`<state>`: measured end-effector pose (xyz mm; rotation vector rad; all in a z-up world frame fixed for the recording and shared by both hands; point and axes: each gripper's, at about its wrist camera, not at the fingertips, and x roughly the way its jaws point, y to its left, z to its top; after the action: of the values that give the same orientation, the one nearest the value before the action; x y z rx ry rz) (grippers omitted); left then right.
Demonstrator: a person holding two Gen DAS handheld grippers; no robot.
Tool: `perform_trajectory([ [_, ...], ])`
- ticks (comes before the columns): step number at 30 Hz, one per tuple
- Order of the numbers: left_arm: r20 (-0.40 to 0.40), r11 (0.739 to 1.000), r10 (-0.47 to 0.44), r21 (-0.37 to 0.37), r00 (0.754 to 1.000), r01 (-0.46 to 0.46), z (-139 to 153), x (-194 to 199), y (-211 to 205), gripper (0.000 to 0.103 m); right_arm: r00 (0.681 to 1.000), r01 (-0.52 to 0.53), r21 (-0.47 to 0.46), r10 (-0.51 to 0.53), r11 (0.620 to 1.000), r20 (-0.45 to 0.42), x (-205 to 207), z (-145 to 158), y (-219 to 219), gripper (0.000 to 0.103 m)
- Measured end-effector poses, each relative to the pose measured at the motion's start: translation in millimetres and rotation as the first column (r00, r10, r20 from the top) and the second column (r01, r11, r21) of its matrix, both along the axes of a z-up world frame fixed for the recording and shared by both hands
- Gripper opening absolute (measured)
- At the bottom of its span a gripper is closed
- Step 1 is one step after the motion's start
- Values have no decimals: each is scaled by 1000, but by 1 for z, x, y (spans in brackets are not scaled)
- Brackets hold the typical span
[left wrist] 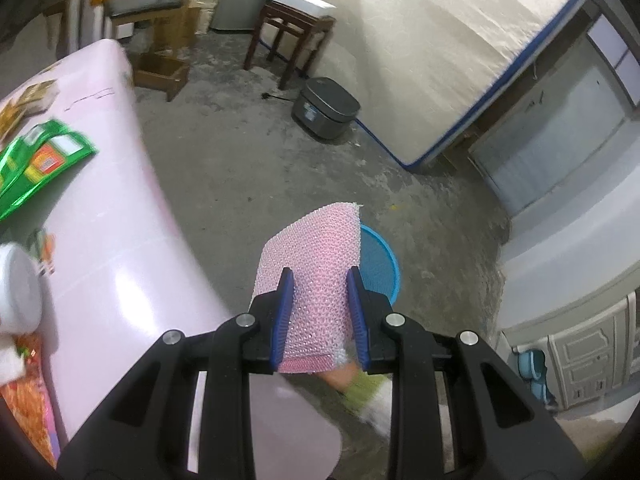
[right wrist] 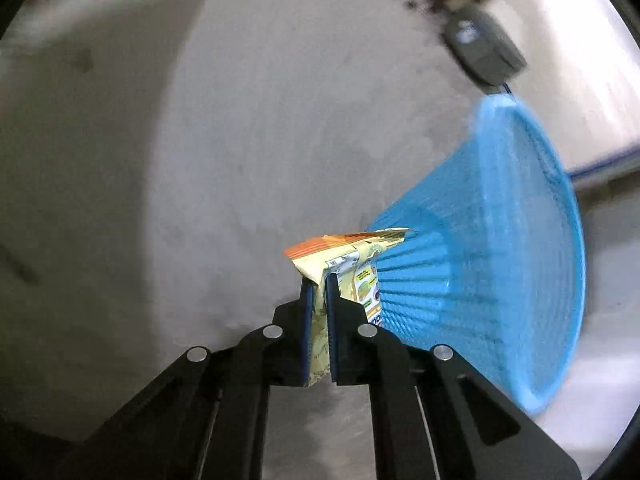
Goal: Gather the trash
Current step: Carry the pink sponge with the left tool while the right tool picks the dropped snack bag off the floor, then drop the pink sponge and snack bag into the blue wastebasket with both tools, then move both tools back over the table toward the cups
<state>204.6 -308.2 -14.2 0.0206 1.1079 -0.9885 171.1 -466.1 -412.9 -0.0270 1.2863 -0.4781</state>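
My left gripper (left wrist: 320,276) is shut on a pink foam-net sleeve (left wrist: 316,256), held out past the edge of the pink table (left wrist: 120,232) above the floor. A blue mesh bin (left wrist: 380,260) stands on the floor behind the sleeve, partly hidden by it. In the right wrist view my right gripper (right wrist: 319,280) is shut on a crumpled yellow and orange snack wrapper (right wrist: 344,256), close beside the blue mesh bin (right wrist: 500,240), which fills the right side. That view is blurred.
On the pink table lie a green snack bag (left wrist: 40,160), a white tub (left wrist: 16,288) and more wrappers (left wrist: 28,400). A grey rice cooker (left wrist: 324,108), a wooden stool (left wrist: 292,36) and a leaning mattress (left wrist: 440,48) stand on the concrete floor.
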Motion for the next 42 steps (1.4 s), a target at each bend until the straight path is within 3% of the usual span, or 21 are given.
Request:
perform_trajectory([
  [3, -32, 998, -67, 14, 997, 68, -1, 2, -31, 25, 971, 85, 114, -108, 990, 211, -42, 95, -16, 6],
  [5, -49, 993, -116, 32, 992, 117, -3, 2, -57, 25, 938, 128, 148, -168, 981, 302, -65, 137, -28, 6],
  [7, -93, 980, -184, 53, 978, 189, -12, 1, -97, 25, 887, 173, 194, -238, 966, 395, -93, 176, -45, 6],
  [10, -167, 959, -250, 91, 954, 268, -36, -1, -157, 25, 803, 237, 305, -363, 922, 473, -121, 202, -85, 6],
  [12, -194, 947, -265, 133, 945, 293, -59, -2, -195, 25, 774, 279, 354, -428, 893, 468, -130, 198, -113, 6],
  [18, -231, 908, -287, 245, 930, 341, -143, -12, -280, 30, 624, 353, 615, -667, 705, 407, -157, 134, -178, 7],
  [19, -239, 904, -273, 267, 932, 334, -155, -10, -285, 33, 605, 359, 653, -699, 667, 381, -157, 119, -187, 7],
  [20, -236, 904, -259, 284, 937, 321, -164, -9, -288, 47, 577, 378, 675, -731, 634, 364, -158, 109, -194, 11],
  [22, -209, 907, -232, 305, 950, 289, -177, -8, -293, 64, 566, 388, 682, -744, 620, 355, -159, 94, -189, 13],
  [25, -198, 920, -207, 292, 958, 260, -179, -7, -285, 67, 576, 426, 678, -758, 598, 307, -157, 73, -189, 17],
  [28, -188, 933, -203, 261, 961, 248, -163, -6, -273, 67, 589, 433, 669, -751, 604, 297, -156, 73, -186, 18],
  [29, -170, 936, -206, 252, 964, 245, -156, -5, -270, 68, 594, 425, 664, -743, 615, 308, -157, 76, -183, 24],
  [30, -146, 940, -213, 239, 966, 243, -146, -5, -265, 68, 597, 425, 656, -738, 623, 315, -158, 79, -179, 39],
  [32, -87, 949, -226, 207, 970, 239, -123, -7, -251, 69, 596, 436, 623, -727, 649, 340, -164, 90, -172, 50],
  [37, -2, 970, -229, 81, 973, 229, -61, -13, -199, 77, 617, 422, 538, -666, 730, 420, -174, 136, -155, 63],
  [39, 48, 975, -221, 29, 974, 219, -36, -18, -173, 84, 622, 412, 480, -624, 775, 474, -182, 162, -141, 77],
  [42, 89, 980, -196, -19, 976, 199, -4, -23, -126, 85, 630, 407, 355, -540, 842, 558, -192, 207, -115, 92],
])
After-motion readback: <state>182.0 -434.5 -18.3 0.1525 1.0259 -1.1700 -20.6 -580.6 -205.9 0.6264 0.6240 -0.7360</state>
